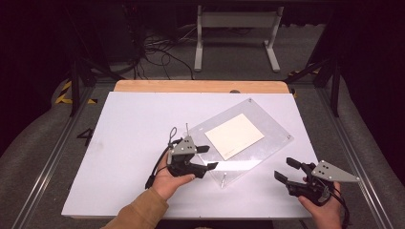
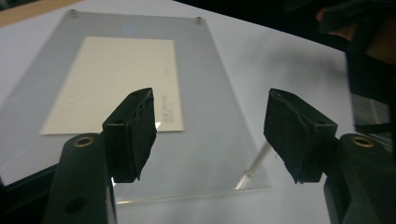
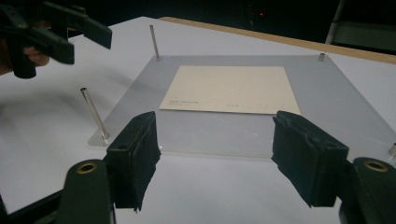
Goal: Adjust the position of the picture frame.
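Note:
A clear acrylic plate lies skewed on the white table with a cream card on its middle. Thin metal pins stand at its left corner and near corner. My left gripper hovers at the plate's near-left edge, open, nothing between its jaws. In the left gripper view the open jaws frame the plate, the card and one pin. My right gripper stands open near the front right, off the plate. The right gripper view has its open jaws facing the card and two pins.
The white table top has free room at the left. A wooden strip runs along its far edge. Beyond it stand a white frame and floor cables. Metal rails flank the table.

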The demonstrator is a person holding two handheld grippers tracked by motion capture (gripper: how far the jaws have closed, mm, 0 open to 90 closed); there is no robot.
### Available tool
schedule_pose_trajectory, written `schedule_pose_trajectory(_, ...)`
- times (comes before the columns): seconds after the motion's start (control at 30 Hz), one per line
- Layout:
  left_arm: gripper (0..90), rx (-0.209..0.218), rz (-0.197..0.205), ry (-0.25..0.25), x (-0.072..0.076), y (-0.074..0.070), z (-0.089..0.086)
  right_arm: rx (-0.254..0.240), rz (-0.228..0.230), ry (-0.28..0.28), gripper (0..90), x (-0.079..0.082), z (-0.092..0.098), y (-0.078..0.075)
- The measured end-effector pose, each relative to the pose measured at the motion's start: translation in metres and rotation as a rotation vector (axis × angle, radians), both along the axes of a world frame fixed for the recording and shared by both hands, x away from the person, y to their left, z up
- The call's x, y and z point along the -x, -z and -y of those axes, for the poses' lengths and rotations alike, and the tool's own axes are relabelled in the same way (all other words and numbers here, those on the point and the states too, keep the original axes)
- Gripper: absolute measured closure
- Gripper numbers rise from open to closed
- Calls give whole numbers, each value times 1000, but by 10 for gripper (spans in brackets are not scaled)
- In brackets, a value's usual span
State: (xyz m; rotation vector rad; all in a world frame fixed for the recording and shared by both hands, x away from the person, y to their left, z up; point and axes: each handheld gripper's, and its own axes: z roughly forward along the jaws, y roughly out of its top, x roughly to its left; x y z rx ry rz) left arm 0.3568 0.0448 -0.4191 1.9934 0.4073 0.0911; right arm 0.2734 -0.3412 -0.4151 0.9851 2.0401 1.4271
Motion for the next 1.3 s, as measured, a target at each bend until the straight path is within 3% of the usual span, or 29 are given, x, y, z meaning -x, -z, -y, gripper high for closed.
schedule_pose_trajectory(0.03, 341, -16, -1, 30, 5, 5, 8, 1, 0, -3, 311, 0, 0, 0)
schedule_pose_trajectory(0.23, 353, -55, -28, 103, 13, 21, 30, -1, -2, -1, 311, 0, 0, 0)
schedule_pose_trajectory(0.4, 410, -103, 0, 103, 17, 30, 42, -8, 1, -3, 311, 0, 1, 0)
schedule_pose_trajectory(0.47, 471, -115, 1, 99, 17, 33, 45, -8, -1, -6, 311, -1, 1, 0)
schedule_pose_trajectory(0.57, 672, -153, 5, 98, 20, 36, 49, -9, 2, -3, 312, -1, 1, 0)
schedule_pose_trajectory(0.63, 811, -176, 46, 64, 21, 36, 48, -13, 5, -5, 323, 0, 1, 0)
schedule_pose_trajectory(0.77, 847, -169, 49, 71, 20, 34, 46, -15, 4, -11, 334, 0, 1, 0)
schedule_pose_trajectory(0.93, 848, -162, 27, 41, 16, 26, 31, -16, 4, -12, 338, 0, 1, -1)
schedule_pose_trajectory(1.17, 848, -159, 6, -65, 10, 19, -21, -7, 7, -12, 339, -3, -1, -1)
schedule_pose_trajectory(1.3, 848, -163, 1, -104, 9, 19, -39, 1, 6, -17, 362, -5, -4, -2)
